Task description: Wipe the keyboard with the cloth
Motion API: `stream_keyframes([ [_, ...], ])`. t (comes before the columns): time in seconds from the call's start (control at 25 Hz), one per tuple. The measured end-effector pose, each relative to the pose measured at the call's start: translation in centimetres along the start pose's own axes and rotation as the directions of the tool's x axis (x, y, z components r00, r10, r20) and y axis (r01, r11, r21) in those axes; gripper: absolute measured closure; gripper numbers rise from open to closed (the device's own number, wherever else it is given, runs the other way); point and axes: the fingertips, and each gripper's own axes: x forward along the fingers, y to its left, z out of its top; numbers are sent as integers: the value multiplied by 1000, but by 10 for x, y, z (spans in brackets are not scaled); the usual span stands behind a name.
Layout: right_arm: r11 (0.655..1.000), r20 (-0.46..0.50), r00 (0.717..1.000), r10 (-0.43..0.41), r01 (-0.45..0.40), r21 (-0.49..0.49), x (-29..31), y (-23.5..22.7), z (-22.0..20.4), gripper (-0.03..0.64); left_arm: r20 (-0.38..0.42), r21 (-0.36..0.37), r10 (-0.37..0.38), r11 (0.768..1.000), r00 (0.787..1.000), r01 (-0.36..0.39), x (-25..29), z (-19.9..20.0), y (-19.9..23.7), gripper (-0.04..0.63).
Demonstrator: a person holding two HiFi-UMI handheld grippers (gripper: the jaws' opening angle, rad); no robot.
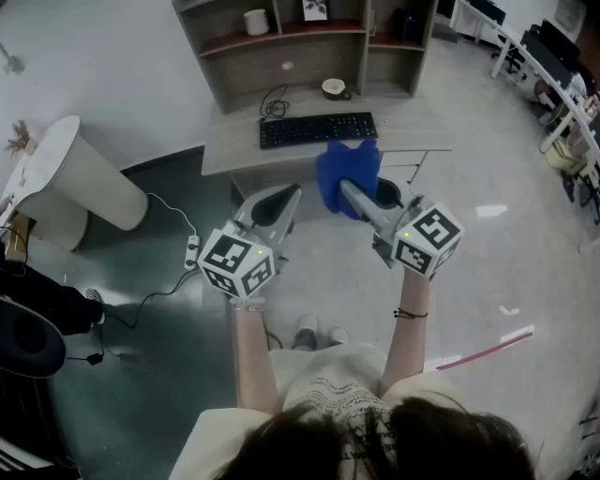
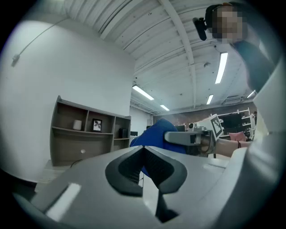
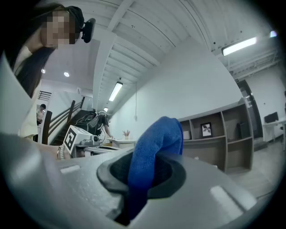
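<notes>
Against the white wall, a grey desk (image 1: 234,141) with an open shelf unit (image 1: 281,66) on its back part; to the left, partly cut by the frame edge, a white round table (image 1: 84,178). On the desk, a black keyboard (image 1: 318,129), flat and near the front edge, with a cable curling behind it and a cup (image 1: 333,89) further back. Just in front of the keyboard in the head view, a blue cloth (image 1: 348,173), raised in the air and hanging across the desk's front edge; impossible to tell from here whether touching the keyboard or apart from it. Held by the right gripper (image 1: 352,192), jaws pinching a fold of the fabric, which rises between the dark pads and bends over their tips in the right gripper view. Just beside it, the left gripper (image 1: 289,195), jaws pressed together with nothing between them, pointing toward the desk's front and touching no object. On each gripper's cube, black and white square markers (image 1: 239,262), patterns only, no letters. No readable writing anywhere: key legends too small, the picture frame (image 1: 315,10) on the upper shelf too small and cut at the top. Right jaw tips hidden inside the cloth in the head view.
</notes>
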Motion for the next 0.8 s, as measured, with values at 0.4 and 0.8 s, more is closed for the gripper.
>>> stream_keyframes([
  [0.4,1000,15,1000,-2,3,-11,-16,1,9,558,-13,-1,-15,1000,1000,15,2,0,-18,591],
  [0.8,1000,23,1000,5,-4,-10,-47,-3,12,558,22,-6,15,1000,1000,-15,8,6,-44,591],
])
